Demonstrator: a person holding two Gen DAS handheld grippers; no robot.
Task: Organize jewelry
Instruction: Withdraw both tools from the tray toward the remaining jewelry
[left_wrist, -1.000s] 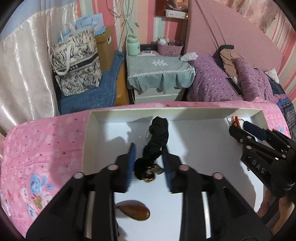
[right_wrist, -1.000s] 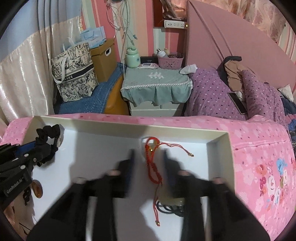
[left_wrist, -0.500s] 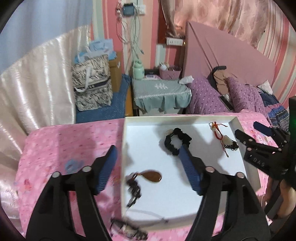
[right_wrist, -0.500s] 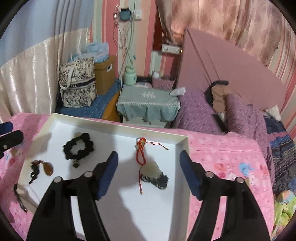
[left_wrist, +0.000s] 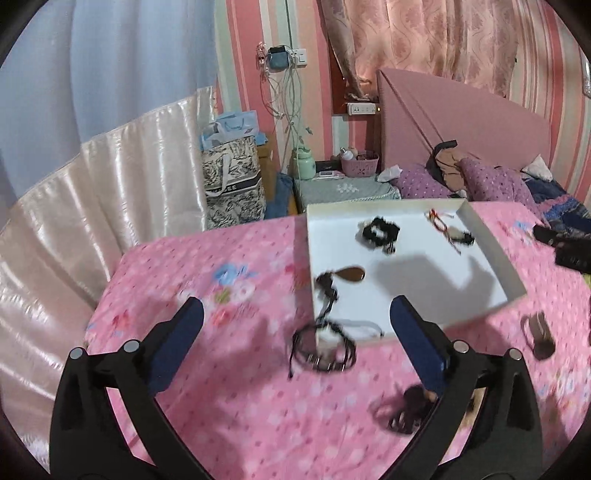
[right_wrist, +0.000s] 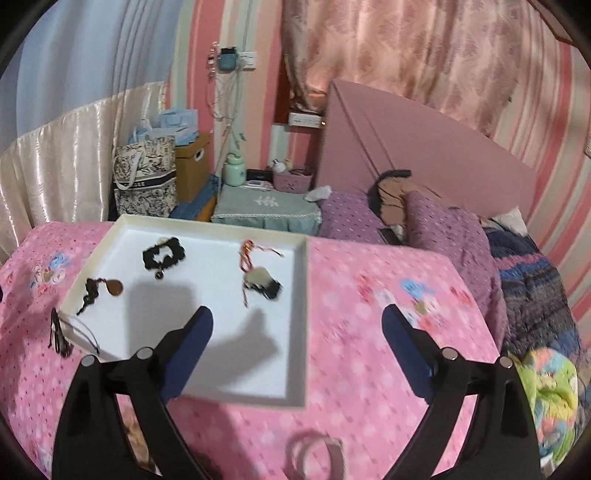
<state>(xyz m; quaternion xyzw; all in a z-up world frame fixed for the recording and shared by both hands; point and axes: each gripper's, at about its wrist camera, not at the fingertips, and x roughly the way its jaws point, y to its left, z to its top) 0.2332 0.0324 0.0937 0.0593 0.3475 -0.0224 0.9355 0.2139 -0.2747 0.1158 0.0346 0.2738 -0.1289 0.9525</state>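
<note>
- The white tray (right_wrist: 300, 325) rests on the pink bedspread (right_wrist: 388, 317), holding the black scrunchie (right_wrist: 162, 254), red cord bracelet (right_wrist: 245, 254) and brown pendant (right_wrist: 114, 287).
- Only the left view shows black bracelets (left_wrist: 325, 349) just outside the tray's near edge.
- Left gripper (left_wrist: 295, 339) and right gripper (right_wrist: 297, 345): fingers have just been opening, now spread wide with nothing between them.

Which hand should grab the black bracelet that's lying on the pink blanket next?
Probably the left. The black bracelet lies on the blanket just ahead of the open left gripper, between its fingers, by the white tray. The right gripper, also open, faces the tray's other side.
</note>
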